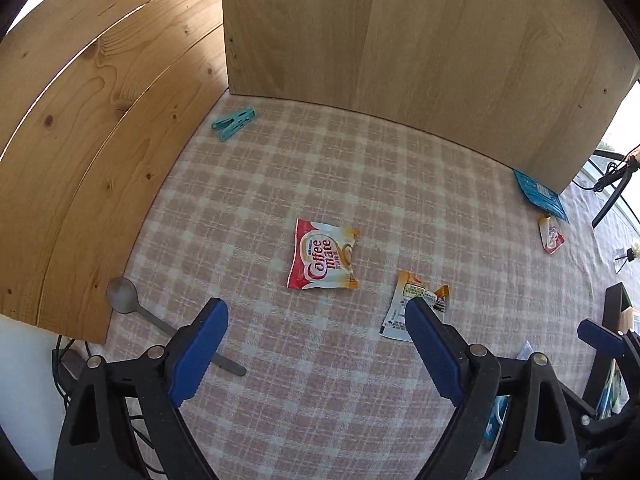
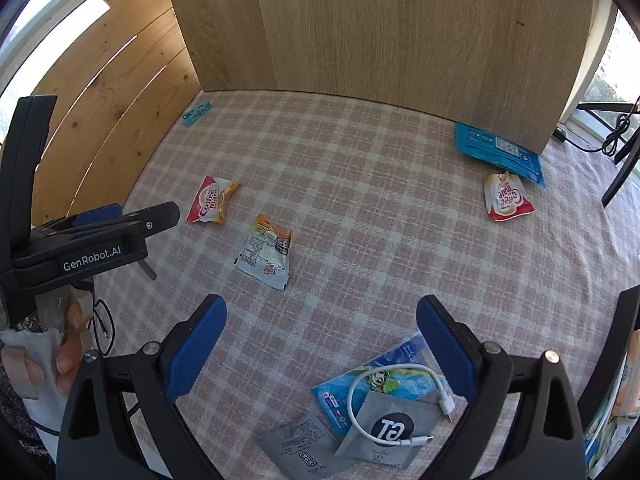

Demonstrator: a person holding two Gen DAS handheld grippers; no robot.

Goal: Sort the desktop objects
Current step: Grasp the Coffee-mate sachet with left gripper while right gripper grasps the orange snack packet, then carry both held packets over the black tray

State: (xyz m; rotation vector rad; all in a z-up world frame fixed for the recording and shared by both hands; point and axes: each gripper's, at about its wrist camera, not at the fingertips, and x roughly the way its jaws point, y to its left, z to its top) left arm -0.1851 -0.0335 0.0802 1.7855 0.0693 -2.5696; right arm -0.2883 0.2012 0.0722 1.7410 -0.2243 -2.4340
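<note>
Left gripper (image 1: 316, 320) and right gripper (image 2: 320, 320) hover low over the checked worktop (image 1: 320, 184), fingers spread and holding nothing, creamer packet (image 1: 323, 255) lying centrally, wooden panels (image 1: 400, 40) bounding rear and left.

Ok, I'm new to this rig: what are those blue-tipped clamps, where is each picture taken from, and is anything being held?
They are hand-held grippers, one per hand, each carrying a camera looking along its fingers. One picture comes from the left gripper, the other from the right gripper. Both are open and hold nothing. On the checked tablecloth lie three Coffee mate sachets, a teal clothes peg, a spoon, a blue packet, and, near the right gripper, a white cable on grey sachets.
</note>
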